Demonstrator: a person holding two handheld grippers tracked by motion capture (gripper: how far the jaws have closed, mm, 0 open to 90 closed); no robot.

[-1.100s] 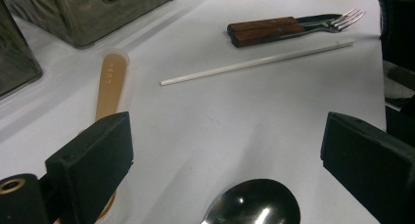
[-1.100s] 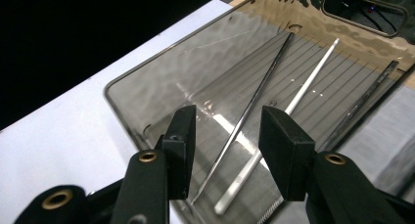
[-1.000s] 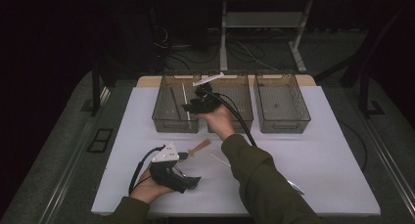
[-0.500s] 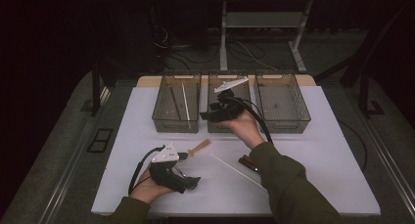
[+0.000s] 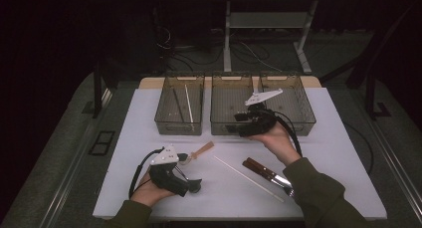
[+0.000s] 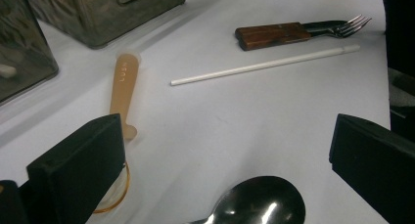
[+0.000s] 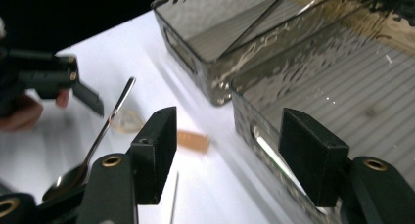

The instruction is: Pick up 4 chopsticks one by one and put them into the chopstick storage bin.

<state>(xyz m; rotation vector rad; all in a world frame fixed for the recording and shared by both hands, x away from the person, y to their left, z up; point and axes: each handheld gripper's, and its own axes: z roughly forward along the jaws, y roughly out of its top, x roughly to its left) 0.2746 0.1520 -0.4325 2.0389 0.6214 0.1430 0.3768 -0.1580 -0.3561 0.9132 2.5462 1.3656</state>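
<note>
Work in hand: cutlery and sticks lie loose on the worktop [image 5: 348, 153], with three clear bins [image 5: 234, 123] in a row along its far edge.
Left jaws: the left gripper [image 6: 225, 160] rests near the near-left corner, jaws spread wide and pressing on nothing.
Spoon: the metal spoon [image 6: 254, 202] lies flat on the worktop, its bowl in the gap between the left jaws and touching neither.
Spoon axis: the neck leaves the bowl back toward the gripper's own body, so the handle seems to run roughly along the jaws' line, not across it.
Right jaws: the right gripper [image 7: 227, 150] hangs at the front wall of the middle bin, well apart from the spoon. Its jaws have just been opening and have nothing between them.
Nearer hand: the left, plainly.
Neighbours: a tan wooden spoon [image 6: 122, 87] lies just beside the left jaw; a white stick [image 6: 264, 65] and a wood-handled fork [image 6: 274, 34] lie farther toward the right edge.
Judgement: closing on the spoon probably needs the jaws turned across its neck first.
</note>
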